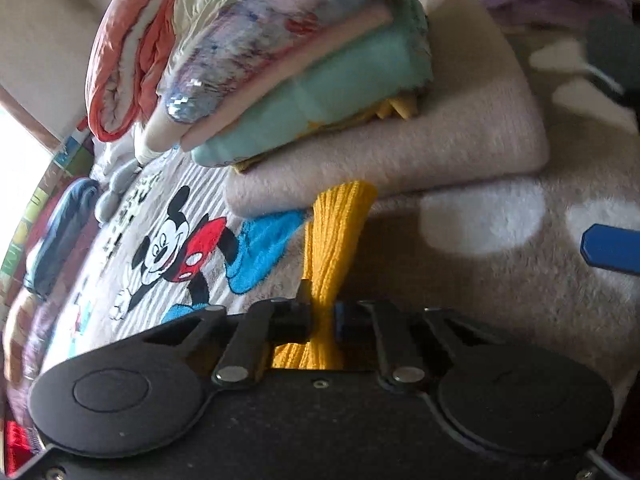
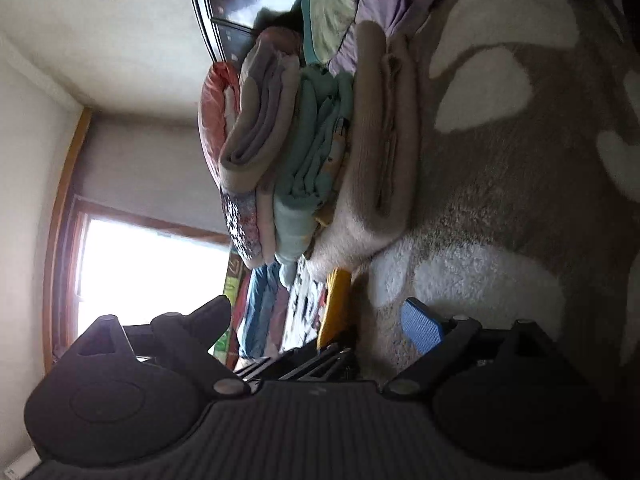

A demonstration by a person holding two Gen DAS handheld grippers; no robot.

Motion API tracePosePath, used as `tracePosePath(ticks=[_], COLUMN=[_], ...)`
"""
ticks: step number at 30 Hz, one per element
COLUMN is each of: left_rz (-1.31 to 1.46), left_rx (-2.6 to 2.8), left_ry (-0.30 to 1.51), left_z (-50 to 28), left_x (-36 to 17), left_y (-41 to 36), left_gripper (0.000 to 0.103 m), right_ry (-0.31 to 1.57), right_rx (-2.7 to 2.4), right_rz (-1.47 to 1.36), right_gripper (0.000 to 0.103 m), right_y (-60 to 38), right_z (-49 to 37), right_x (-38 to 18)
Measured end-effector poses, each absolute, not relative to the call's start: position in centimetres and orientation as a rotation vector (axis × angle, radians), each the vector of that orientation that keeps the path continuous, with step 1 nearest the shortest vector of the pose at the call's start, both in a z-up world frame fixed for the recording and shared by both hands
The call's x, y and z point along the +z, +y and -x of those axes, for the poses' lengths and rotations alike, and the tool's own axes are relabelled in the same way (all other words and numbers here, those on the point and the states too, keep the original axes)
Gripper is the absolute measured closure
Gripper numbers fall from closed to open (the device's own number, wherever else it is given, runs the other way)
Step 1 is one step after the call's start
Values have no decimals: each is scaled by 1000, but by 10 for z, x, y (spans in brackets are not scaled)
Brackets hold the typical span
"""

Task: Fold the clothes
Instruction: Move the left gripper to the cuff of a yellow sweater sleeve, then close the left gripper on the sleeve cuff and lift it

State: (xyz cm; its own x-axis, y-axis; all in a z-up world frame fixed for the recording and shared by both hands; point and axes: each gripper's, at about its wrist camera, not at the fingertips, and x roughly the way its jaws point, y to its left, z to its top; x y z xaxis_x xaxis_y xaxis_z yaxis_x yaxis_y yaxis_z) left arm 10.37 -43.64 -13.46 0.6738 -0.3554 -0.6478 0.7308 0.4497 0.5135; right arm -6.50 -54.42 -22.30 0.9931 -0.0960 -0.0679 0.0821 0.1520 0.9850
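Observation:
A yellow knit garment (image 1: 336,232) is bunched into a narrow strip and rises from between the fingers of my left gripper (image 1: 322,316), which is shut on it. Its far end rests against the folded pile on the bed. In the right wrist view the same yellow garment (image 2: 338,304) shows edge-on, with the left gripper's black linkage just below it. My right gripper (image 2: 320,320) is open wide, its view turned sideways, with a blue pad (image 2: 422,328) over the plush blanket and nothing between the fingers. That blue fingertip (image 1: 608,248) also enters the left wrist view at the right edge.
A tall stack of folded blankets (image 1: 320,92) sits right behind the yellow garment. A cartoon-mouse blanket (image 1: 176,248) lies to the left, with a blue folded garment (image 1: 60,232) beyond it. A grey-brown plush blanket with white patches (image 1: 500,264) covers the bed. A bright window (image 2: 152,280) lies beyond.

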Motion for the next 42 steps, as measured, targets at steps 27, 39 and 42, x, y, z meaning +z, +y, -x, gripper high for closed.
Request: tracePosePath(ticks=[27,39,42], left_rz=[-129,83,130], left_rx=[-576,-426,-392], left_ry=[472,490,504], left_z=[-137,-128,-124], left_x=[13,-3,-14], left_y=[-198,-82,-58], left_gripper=[95,95,95], right_ry=[424,503,491], right_rx=[301,262,257], right_rz=[-292,3,67], right_gripper=[41,58,58], right_y=[-340,-284,-276], right_z=[-18,-20,-15], right_x=[-142,-148,-147])
